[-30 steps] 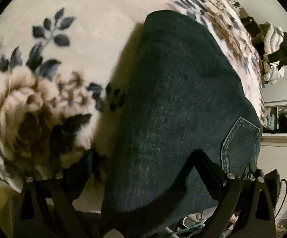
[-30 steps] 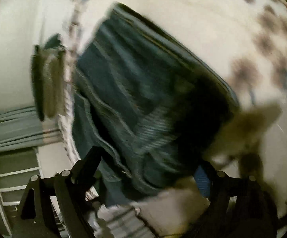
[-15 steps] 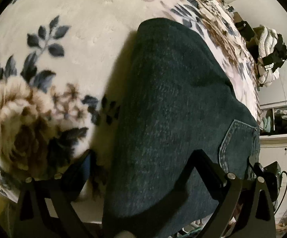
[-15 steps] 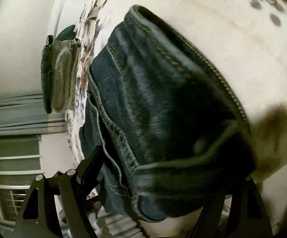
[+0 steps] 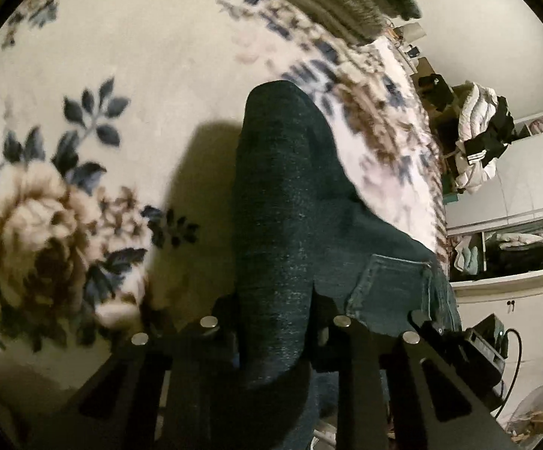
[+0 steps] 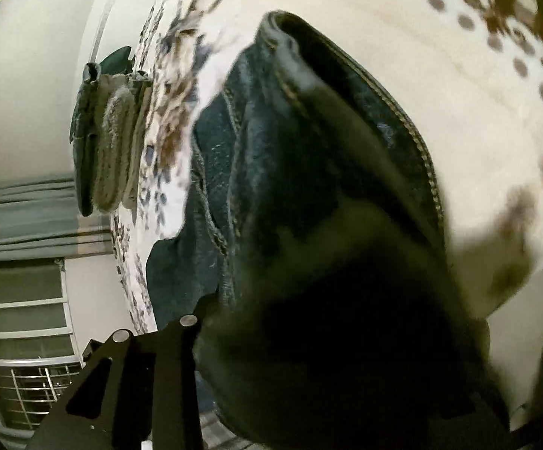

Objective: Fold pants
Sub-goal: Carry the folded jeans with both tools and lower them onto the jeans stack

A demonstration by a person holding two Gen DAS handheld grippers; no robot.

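Nearest the left wrist camera, the left gripper (image 5: 275, 322) has its fingers clenched on a fold of the dark denim pants (image 5: 290, 206), which rise between them and stretch away over the floral blanket (image 5: 84, 150). In the right wrist view the right gripper (image 6: 308, 337) is buried in bunched denim by the stitched waistband (image 6: 402, 120); whether it grips cannot be told. Farther off lies a folded clothes stack (image 6: 106, 138).
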